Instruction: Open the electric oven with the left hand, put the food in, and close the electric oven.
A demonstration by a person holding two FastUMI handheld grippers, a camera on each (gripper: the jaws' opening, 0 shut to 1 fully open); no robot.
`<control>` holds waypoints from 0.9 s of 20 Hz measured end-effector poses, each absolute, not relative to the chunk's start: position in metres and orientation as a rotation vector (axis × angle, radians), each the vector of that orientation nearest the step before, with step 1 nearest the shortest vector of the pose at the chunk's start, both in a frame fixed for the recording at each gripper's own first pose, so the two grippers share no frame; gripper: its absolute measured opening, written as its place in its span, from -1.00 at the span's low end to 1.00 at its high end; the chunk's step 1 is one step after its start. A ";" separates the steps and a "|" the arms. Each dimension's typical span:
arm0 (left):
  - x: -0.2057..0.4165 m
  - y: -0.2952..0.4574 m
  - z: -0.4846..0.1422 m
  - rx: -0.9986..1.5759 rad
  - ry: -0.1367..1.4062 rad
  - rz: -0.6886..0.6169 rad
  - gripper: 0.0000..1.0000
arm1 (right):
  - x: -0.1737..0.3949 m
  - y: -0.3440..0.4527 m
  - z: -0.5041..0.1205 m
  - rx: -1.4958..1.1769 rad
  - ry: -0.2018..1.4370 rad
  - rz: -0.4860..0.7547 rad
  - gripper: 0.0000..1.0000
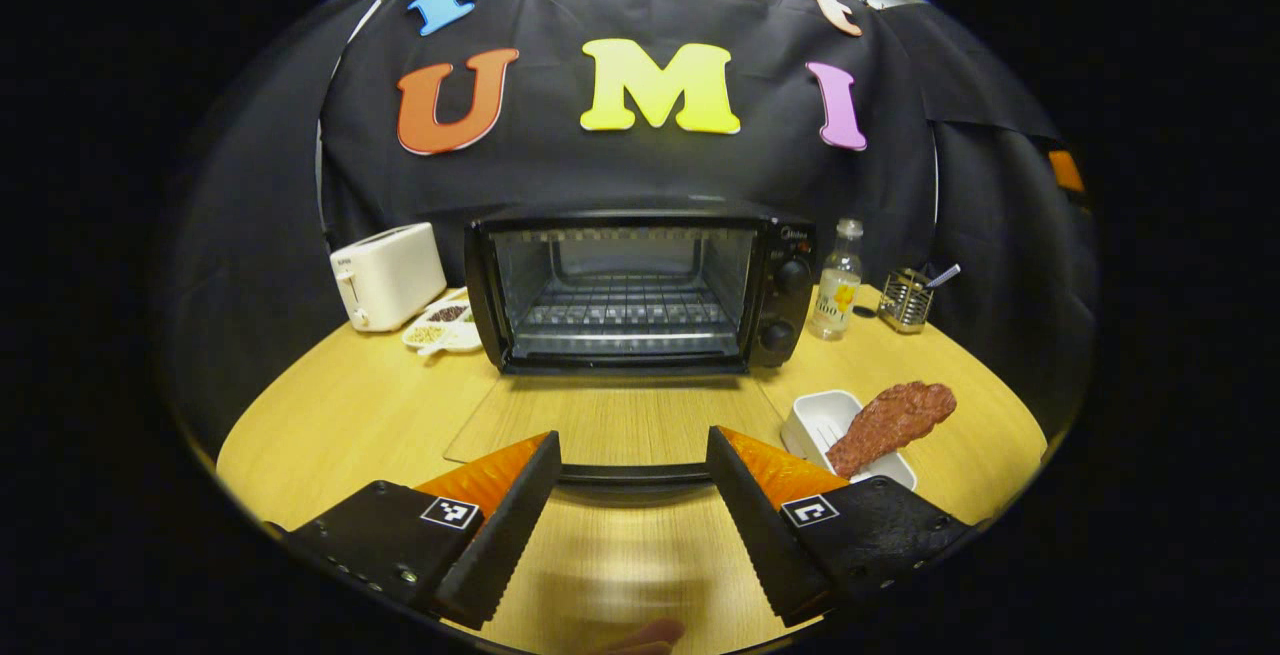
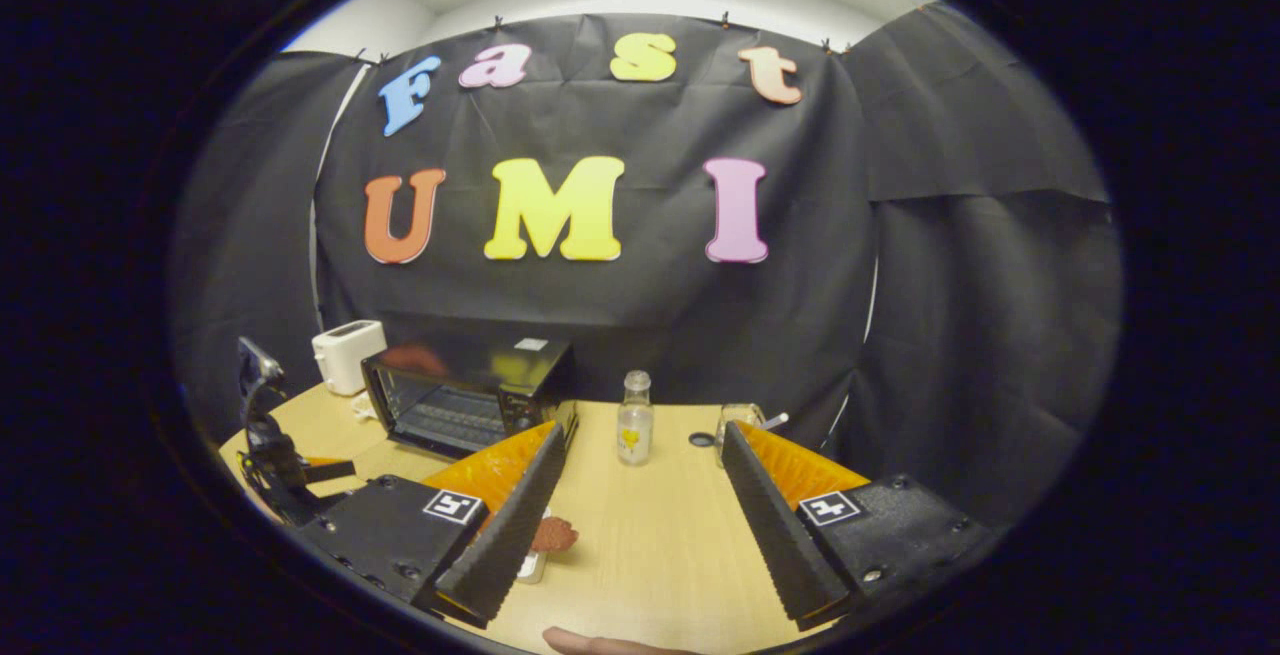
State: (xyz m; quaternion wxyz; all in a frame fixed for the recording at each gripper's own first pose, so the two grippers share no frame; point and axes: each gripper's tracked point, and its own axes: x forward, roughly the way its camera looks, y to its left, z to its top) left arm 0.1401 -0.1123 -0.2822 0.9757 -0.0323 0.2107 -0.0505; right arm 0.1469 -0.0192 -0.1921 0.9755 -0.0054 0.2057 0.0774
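The black electric oven [image 1: 640, 285] stands at the back of the wooden table with its glass door [image 1: 600, 420] folded flat and a bare wire rack inside. The door handle [image 1: 632, 476] lies between the fingers of my open left gripper [image 1: 632, 440], which do not press on it. A reddish-brown slab of meat [image 1: 890, 423] rests across a white dish [image 1: 820, 415] to the right of the door. My right gripper [image 2: 648, 432] hangs open and holds nothing above the table right of the oven [image 2: 460, 395]. The meat [image 2: 553, 535] peeks out beside its left finger.
A white toaster [image 1: 385, 275] and a small dish of seeds [image 1: 445, 325] sit left of the oven. A clear bottle [image 1: 838, 280] and a metal wire holder [image 1: 905, 300] stand to its right. The other gripper [image 2: 270, 455] shows at the far left of the right gripper view.
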 end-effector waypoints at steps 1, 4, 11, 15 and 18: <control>0.139 -0.110 -0.266 -0.071 0.392 -0.102 0.88 | 0.149 -0.015 -0.204 0.003 0.463 0.179 0.99; 0.134 -0.101 -0.221 -0.073 0.293 -0.097 0.87 | 0.155 -0.002 -0.242 0.019 0.596 0.246 1.00; 0.111 -0.083 -0.122 -0.070 0.085 -0.078 0.87 | 0.158 0.024 -0.315 0.186 0.892 0.411 0.89; 0.094 -0.072 -0.071 -0.064 -0.007 -0.066 0.87 | 0.157 0.037 -0.358 0.303 1.044 0.484 0.67; 0.083 -0.067 -0.058 -0.075 -0.025 -0.060 0.87 | 0.155 0.049 -0.373 0.401 1.108 0.538 0.53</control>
